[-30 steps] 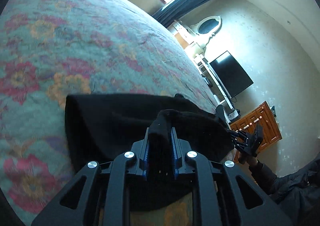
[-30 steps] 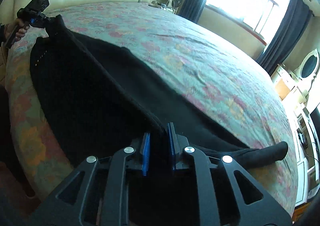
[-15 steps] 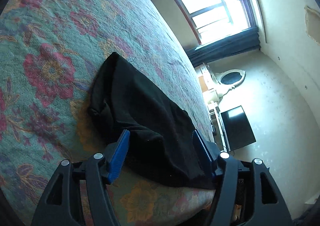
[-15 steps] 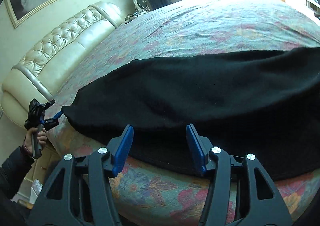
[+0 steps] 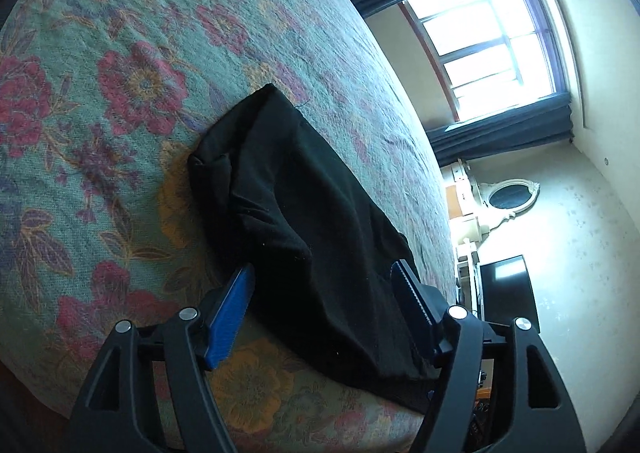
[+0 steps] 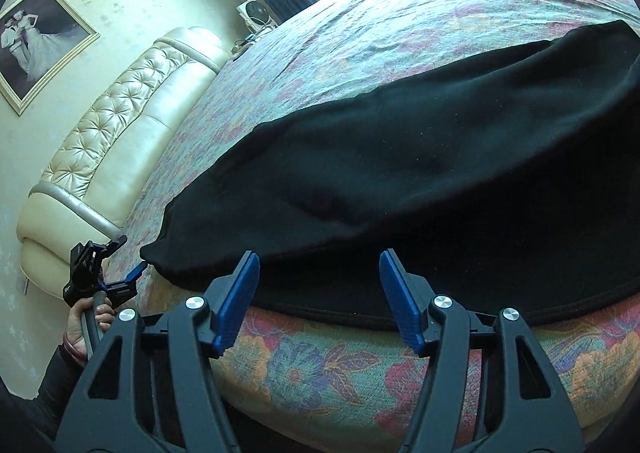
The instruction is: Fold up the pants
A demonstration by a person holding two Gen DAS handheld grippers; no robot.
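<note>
Both grippers wide open, holding nothing. Left gripper (image 5: 322,273) straddles pants (image 5: 304,213) end, fabric running toward 11 o'clock. Right gripper (image 6: 318,265) at 6 o'clock of pants edge on floral bedspread (image 6: 420,25); headboard (image 6: 120,125) at 10 o'clock.

Both grippers' jaws now off pants (image 5: 320,237)

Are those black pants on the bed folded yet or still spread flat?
Folded over once: the pants lie doubled, one layer's edge stepped back from the one beneath. Both grippers are open.
</note>
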